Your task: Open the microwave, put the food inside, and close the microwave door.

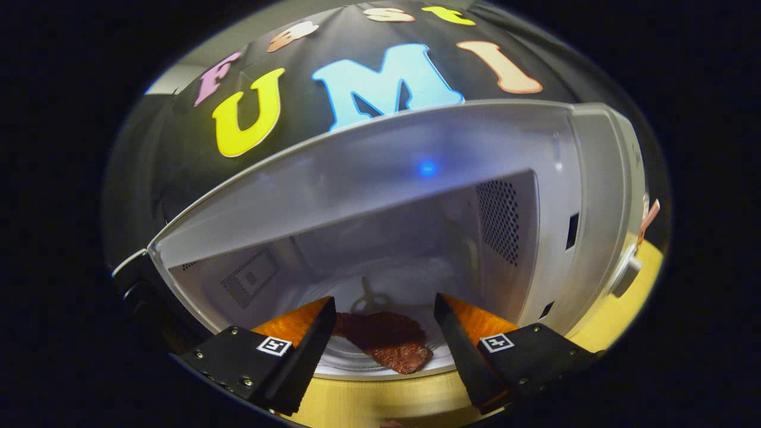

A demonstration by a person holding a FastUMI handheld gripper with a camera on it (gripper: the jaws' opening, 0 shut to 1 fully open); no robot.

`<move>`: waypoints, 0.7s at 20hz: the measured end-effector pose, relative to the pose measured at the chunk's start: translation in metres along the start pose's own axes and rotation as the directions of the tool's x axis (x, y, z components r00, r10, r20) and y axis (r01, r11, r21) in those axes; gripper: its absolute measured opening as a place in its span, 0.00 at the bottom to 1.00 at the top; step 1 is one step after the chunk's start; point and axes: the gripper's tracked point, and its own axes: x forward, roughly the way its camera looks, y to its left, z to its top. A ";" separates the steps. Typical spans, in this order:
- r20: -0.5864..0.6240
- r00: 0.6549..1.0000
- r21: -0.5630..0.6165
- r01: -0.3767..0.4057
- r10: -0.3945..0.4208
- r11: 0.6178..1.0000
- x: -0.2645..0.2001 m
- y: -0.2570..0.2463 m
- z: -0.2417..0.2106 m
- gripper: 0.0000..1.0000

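Inside the open microwave [553, 196], on its white floor, lies the brown food [386, 340] between the wide-spread, empty jaws of the gripper [383, 318], while the yellow surface [380, 401] carries the oven before the black cloth wall [178, 154].

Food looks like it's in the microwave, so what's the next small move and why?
Probably back the gripper straight out, then go for the door. The food already lies on the plate inside the open microwave, and the fingers stand apart on either side of it, not pressing.
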 end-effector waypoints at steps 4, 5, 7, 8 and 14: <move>0.000 0.999 -0.087 -0.045 0.046 0.995 -0.022 0.017 0.004 0.99; -0.009 0.998 -0.094 -0.060 0.060 0.994 -0.032 0.021 0.005 1.00; -0.005 0.996 -0.112 -0.085 0.085 0.990 -0.055 0.030 0.016 1.00; 0.008 0.995 -0.124 -0.101 0.102 0.987 -0.070 0.036 0.023 1.00; 0.084 0.972 -0.184 -0.201 0.219 0.962 -0.176 0.078 0.064 1.00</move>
